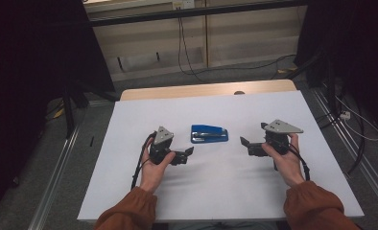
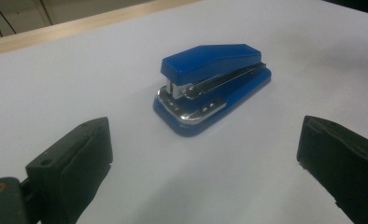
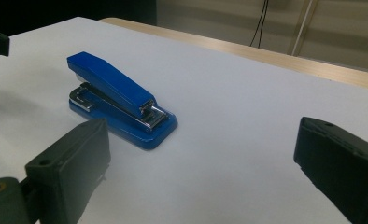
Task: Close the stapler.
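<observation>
High view: we see the stapler (image 1: 209,133) lying flat mid-tabletop (image 1: 225,191), between our left hand-held gripper (image 1: 189,154) and right hand-held gripper (image 1: 245,145), both spread wide and empty. We'd best close in level, squarely across its long sides.

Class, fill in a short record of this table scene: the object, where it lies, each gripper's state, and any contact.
object: blue stapler
surface: white table
position: lying flat, between the two grippers
left gripper: jaws open, nothing between them
right gripper: jaws open, nothing between them
contact: neither gripper touches the stapler
stapler state: closed
</observation>
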{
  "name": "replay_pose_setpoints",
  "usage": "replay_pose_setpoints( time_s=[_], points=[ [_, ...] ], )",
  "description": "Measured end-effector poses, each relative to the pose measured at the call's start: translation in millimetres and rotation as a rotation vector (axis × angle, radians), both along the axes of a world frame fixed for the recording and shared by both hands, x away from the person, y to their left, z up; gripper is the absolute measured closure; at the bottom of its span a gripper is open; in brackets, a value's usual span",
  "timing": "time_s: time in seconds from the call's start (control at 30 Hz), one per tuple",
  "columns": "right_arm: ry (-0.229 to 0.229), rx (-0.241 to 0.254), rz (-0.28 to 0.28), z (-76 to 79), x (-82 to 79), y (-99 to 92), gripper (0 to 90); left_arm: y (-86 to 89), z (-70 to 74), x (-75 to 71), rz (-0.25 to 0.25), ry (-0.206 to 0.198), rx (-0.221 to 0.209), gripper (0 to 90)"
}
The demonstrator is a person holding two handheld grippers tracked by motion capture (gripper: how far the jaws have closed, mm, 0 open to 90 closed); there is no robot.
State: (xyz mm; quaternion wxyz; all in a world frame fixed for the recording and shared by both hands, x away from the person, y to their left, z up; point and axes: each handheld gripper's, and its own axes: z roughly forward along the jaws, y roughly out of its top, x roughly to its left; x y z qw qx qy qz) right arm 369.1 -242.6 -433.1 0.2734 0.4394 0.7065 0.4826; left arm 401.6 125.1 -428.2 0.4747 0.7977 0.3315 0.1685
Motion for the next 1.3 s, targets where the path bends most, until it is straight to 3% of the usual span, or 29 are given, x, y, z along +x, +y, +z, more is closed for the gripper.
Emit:
replay_pose_setpoints(
  time_s=[0.33,0.7,0.97,1.17,1.3],
  points=[
    [-0.016,-0.02,-0.004,-1.5,-13.1,-3.1,3.2,23.4,3.4,-14.2,0.069,-0.045,-0.034,3.5],
    [-0.017,-0.012,-0.014,0.7,-27.8,-9.5,2.9,42.9,9.1,-32.1,0.11,-0.059,-0.074,3.5],
    [-0.024,-0.006,-0.033,1.5,-38.6,-15.2,3.0,50.6,12.5,-46.3,0.109,-0.095,-0.06,3.5],
    [-0.024,0.001,-0.049,2.3,-46.1,-21.6,2.7,56.5,11.8,-56.4,0.145,-0.122,-0.05,3.5],
    [-0.035,0.002,-0.066,2.5,-51.2,-26.0,2.7,59.3,12.9,-60.8,0.138,-0.118,-0.064,3.5]
  ],
)
